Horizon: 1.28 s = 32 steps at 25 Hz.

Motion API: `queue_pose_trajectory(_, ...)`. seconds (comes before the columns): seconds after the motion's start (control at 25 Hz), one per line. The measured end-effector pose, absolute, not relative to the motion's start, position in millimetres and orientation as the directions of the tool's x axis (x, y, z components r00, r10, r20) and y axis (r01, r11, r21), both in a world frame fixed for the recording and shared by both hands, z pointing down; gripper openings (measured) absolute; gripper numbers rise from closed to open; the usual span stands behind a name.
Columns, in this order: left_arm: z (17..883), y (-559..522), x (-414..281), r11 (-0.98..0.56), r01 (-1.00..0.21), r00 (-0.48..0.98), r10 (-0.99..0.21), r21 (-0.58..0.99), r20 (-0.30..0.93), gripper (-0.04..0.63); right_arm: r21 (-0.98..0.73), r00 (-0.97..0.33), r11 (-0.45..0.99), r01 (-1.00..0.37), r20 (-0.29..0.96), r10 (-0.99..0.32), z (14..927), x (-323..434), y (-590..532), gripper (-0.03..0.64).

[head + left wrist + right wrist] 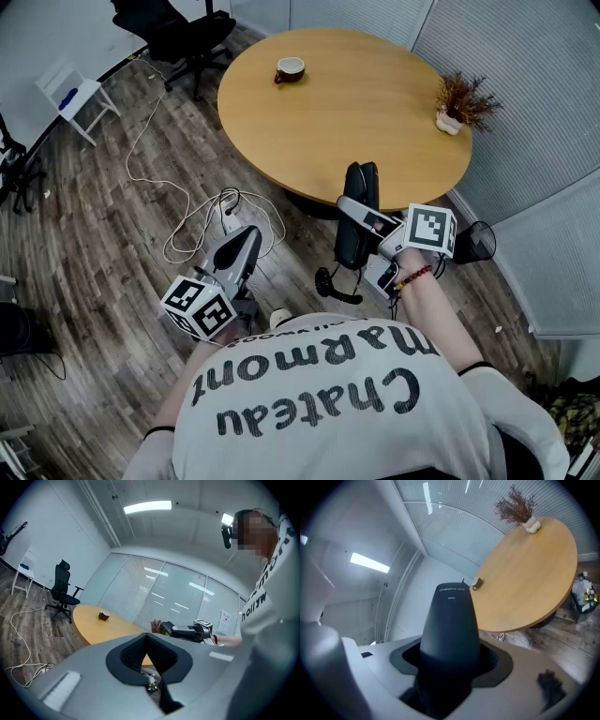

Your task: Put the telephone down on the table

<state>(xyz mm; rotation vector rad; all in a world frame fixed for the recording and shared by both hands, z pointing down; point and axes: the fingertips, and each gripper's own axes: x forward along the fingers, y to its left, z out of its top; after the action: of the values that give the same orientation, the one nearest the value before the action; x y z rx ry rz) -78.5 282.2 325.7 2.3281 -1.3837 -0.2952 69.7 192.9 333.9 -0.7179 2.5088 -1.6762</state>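
The black telephone handset (357, 214) hangs over the floor just short of the near edge of the round wooden table (356, 112). My right gripper (364, 220) is shut on it, its grey fingers (367, 217) across the handset's middle. In the right gripper view the telephone (451, 625) stands up between the jaws and points toward the table (525, 583). My left gripper (239, 248) sits lower left above the floor, shut with nothing in it. From the left gripper view the right gripper (187, 631) shows beside the table (101, 626).
A brown cup (290, 69) stands at the table's far side and a small dried plant in a white pot (459, 101) at its right edge. A white cable (187, 220) loops on the wood floor. A black office chair (183, 33) and a white stool (75, 94) stand far left.
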Motion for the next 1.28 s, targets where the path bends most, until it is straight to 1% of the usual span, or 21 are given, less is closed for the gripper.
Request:
queue_pose_trajectory(0.12,327,283,-76,-0.422,-0.788,0.486,-0.874,0.449,0.032,-0.017,-0.892,-0.898,0.309,-0.331,0.198,-0.392,332,69,194,0.301)
queue_pose_trajectory(0.28,328,284,-74,-0.418,-0.791,0.482,-0.875,0.447,0.034,-0.017,-0.865,-0.890,0.327,-0.379,0.245,-0.384,334,73,194,0.301)
queue_pose_trajectory(0.52,329,285,-75,-0.407,-0.798,0.470,-0.882,0.446,0.036,-0.017,-0.861,-0.893,0.333,-0.384,0.254,-0.371,336,72,194,0.298)
queue_pose_trajectory(0.84,333,290,-76,-0.416,-0.793,0.482,-0.875,0.445,0.042,-0.017,-0.916,-0.897,0.266,-0.300,0.175,-0.407,335,75,193,0.296)
queue_pose_trajectory(1.12,319,263,-89,-0.441,-0.779,0.512,-0.858,0.447,0.047,-0.017,-0.892,-0.869,0.255,-0.373,0.240,-0.433,329,68,171,0.296)
queue_pose_trajectory(1.28,316,254,-99,-0.467,-0.765,0.537,-0.842,0.443,0.040,-0.017,-0.896,-0.853,0.226,-0.382,0.247,-0.460,334,64,163,0.296)
